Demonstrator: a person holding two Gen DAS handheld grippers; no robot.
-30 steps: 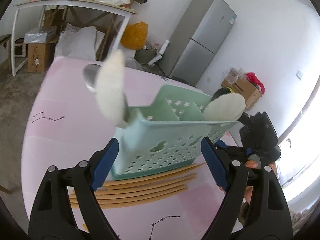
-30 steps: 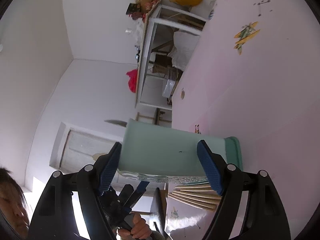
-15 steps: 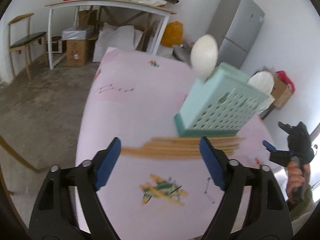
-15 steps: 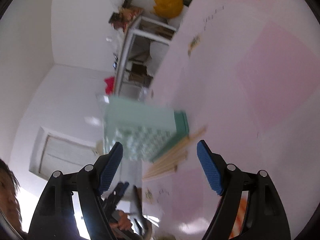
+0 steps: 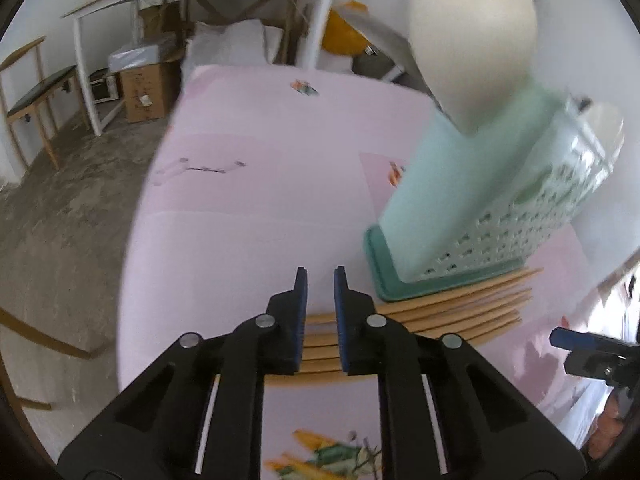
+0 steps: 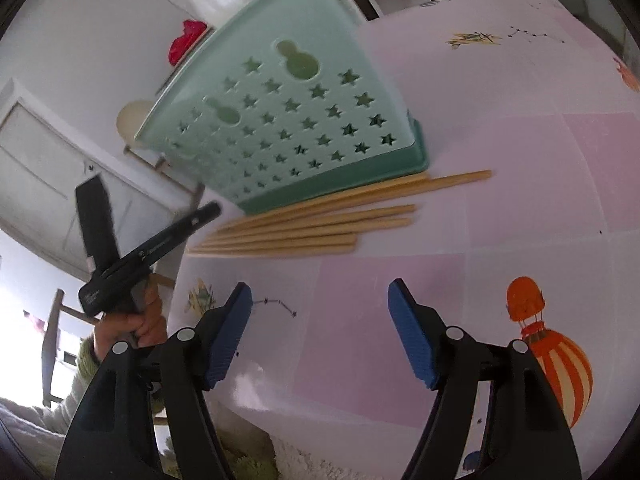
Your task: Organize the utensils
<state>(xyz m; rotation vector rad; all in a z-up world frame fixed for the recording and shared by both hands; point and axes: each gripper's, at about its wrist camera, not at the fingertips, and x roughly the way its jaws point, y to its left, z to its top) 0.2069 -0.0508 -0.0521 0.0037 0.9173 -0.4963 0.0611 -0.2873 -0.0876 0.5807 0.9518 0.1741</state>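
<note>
We find the green utensil caddy [image 6: 304,120] standing on the pink-covered desk [image 5: 248,216], set in from the edges, with a row of wooden chopsticks [image 6: 316,220] lying flat along its base on the side towards the person. White spoons [image 5: 472,40] already stand in the caddy, their bowls showing above its rim. The left gripper [image 5: 321,280] hangs over one end of the chopstick row with its jaws closing and now only a narrow slot apart; we see nothing caught between them, and the sticks appear to lie beneath the fingers, not within them. The right gripper [image 6: 320,308] points down at bare desk short of the chopsticks, jaws wide, closing slightly, and empty. We judge the step in hand to be lifting the chopsticks into the caddy. The risks we note: jaws this narrow may take one stick, or none, and fingertips pushed onto the row may scatter sticks towards the desk edge. Several sticks lie against, perhaps partly under, the caddy's base, so dragging them could shift or tip the caddy with its top-heavy spoons. Motion blur limits our reading of contact.
</note>
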